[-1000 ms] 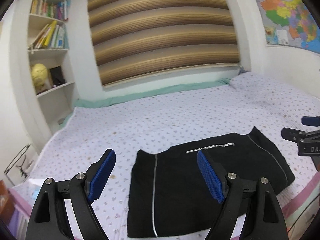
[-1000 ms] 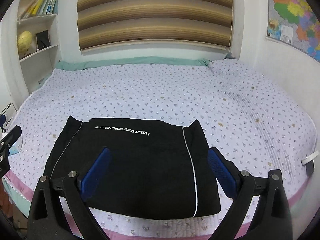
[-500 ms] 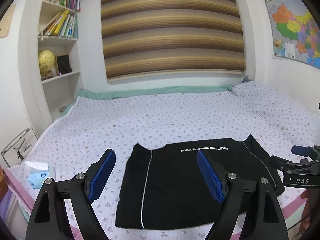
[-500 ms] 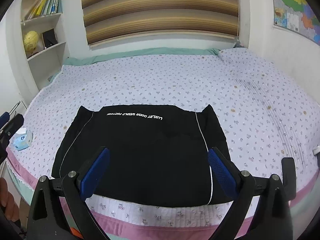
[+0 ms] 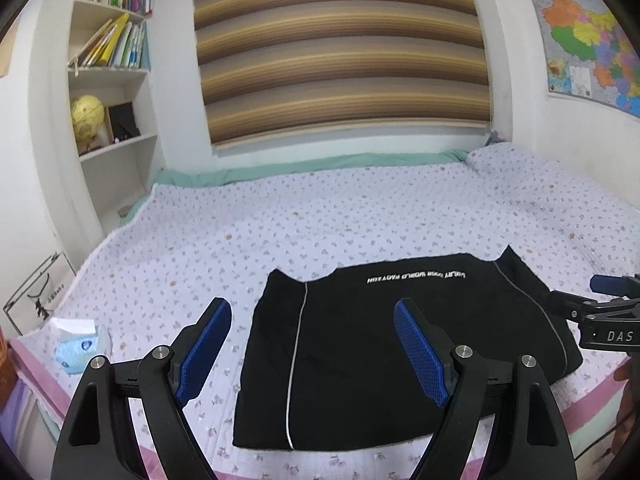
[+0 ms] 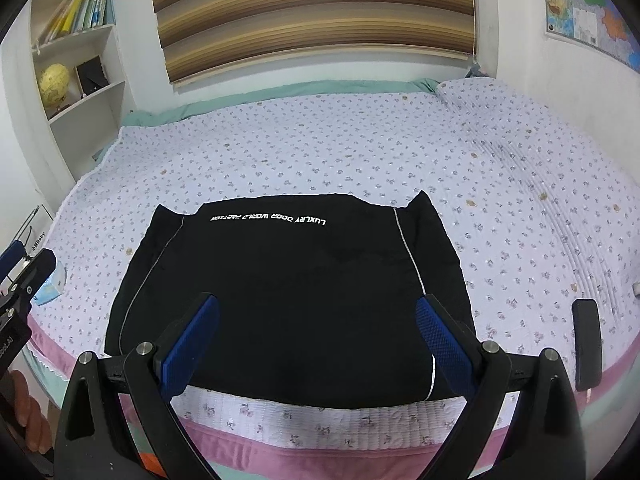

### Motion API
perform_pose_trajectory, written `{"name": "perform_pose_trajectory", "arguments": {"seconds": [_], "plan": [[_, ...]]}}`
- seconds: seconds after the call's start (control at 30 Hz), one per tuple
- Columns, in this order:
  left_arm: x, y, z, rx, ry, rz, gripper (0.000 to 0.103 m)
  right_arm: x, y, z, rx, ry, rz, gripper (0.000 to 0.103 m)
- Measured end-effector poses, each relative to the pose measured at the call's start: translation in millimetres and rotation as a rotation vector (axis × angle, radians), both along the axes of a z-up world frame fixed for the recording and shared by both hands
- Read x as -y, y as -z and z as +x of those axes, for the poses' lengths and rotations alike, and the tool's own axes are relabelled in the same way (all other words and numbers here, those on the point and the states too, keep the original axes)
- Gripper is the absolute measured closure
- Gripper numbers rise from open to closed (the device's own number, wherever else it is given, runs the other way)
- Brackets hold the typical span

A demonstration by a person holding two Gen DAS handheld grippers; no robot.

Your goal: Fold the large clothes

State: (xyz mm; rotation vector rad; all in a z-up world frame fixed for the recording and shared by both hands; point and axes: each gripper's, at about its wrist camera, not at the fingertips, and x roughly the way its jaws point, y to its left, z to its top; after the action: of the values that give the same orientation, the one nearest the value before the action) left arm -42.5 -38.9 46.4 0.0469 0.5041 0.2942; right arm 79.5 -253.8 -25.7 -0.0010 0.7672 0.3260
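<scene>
Both cameras have backed off and tipped a bit since a second ago, so more of the near bed edge shows and a tissue pack has come into sight on the left.

Left wrist view: the left gripper [image 5: 312, 346] hangs above the bed [image 5: 360, 220] with its blue pads spread wide, nothing between them. The black garment [image 5: 400, 344] lies folded flat on the floral sheet near the front edge, white lettering along its far edge and thin pale piping down each side. The left pad sits over bare sheet, the right pad over the black fabric, neither touching. The tissue pack [image 5: 76, 350] rests on the sheet well left of the garment. At the right edge the right gripper [image 5: 608, 312] pokes in, just beside the garment's right side. Back wall has a striped blind [image 5: 340, 48], a bookshelf [image 5: 112, 64] with a yellow globe [image 5: 86, 118], and a map [image 5: 588, 40] on the right wall.

Right wrist view: the right gripper [image 6: 320, 344] is also wide apart and empty, both pads hovering over the near part of the black garment [image 6: 288, 280], which sits squarely in the middle, close to the pink trim of the bed [image 6: 360, 140]. A dark phone [image 6: 586, 344] lies on the sheet to the right, apart from the garment. The left gripper [image 6: 20, 268] shows at the left edge, next to the tissue pack [image 6: 50, 290].
</scene>
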Motion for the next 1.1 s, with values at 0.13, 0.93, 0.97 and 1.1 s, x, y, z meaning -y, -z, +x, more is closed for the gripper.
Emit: {"name": "perform_pose_trajectory", "arguments": {"seconds": [0.13,0.93,0.97,1.1], "plan": [[-8,7,4,-0.024,-0.002,-0.029,0.019,-7,3,1,-0.004,-0.009,-0.015,0.004],[-2,19,10,-0.065,0.023,0.020,0.019,-20,13,6,-0.025,-0.026,-0.042,0.004],[-2,20,10,-0.067,0.023,0.019,0.019,-20,13,6,-0.024,-0.027,-0.043,0.004],[-2,21,12,-0.075,0.024,0.028,0.019,-21,14,6,-0.026,-0.026,-0.043,0.004]]}}
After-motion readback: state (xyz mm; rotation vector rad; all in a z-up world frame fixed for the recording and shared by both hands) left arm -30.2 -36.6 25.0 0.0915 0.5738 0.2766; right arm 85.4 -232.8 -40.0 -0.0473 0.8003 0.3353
